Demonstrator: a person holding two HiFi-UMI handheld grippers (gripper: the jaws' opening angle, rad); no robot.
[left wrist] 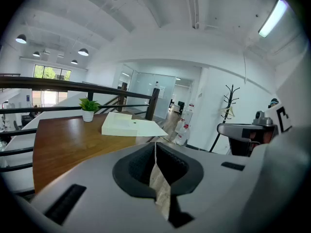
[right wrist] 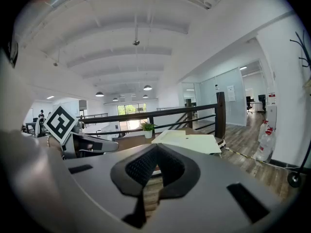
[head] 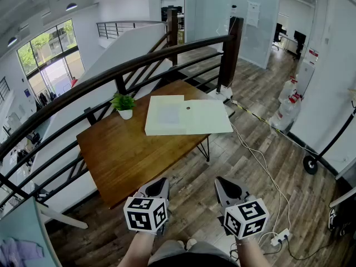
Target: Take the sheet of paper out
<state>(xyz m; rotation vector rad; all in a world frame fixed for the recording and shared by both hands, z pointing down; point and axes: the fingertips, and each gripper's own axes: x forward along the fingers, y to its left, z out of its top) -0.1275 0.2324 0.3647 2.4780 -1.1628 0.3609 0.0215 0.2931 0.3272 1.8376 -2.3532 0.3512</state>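
Observation:
A flat cream-white folder [head: 189, 117] lies on the far right part of the wooden table [head: 128, 154]. A paler grey rectangle, maybe the sheet of paper [head: 167, 115], shows on its left half. Both grippers hang low in front of the table's near edge, over the floor and well short of the folder. My left gripper [head: 157, 187] has its jaws closed together with nothing between them, and so does my right gripper [head: 227, 189]. The left gripper view shows the folder [left wrist: 130, 125] far beyond the shut jaws [left wrist: 155, 142]. In the right gripper view it [right wrist: 188, 141] is equally far off.
A small potted plant [head: 123, 104] stands on the table left of the folder. A dark railing [head: 167, 52] runs behind the table above a stairwell. On the wood floor to the right a white cable [head: 261, 166] leads to a power strip [head: 278, 237]. Water bottles [head: 286, 107] stand by the wall.

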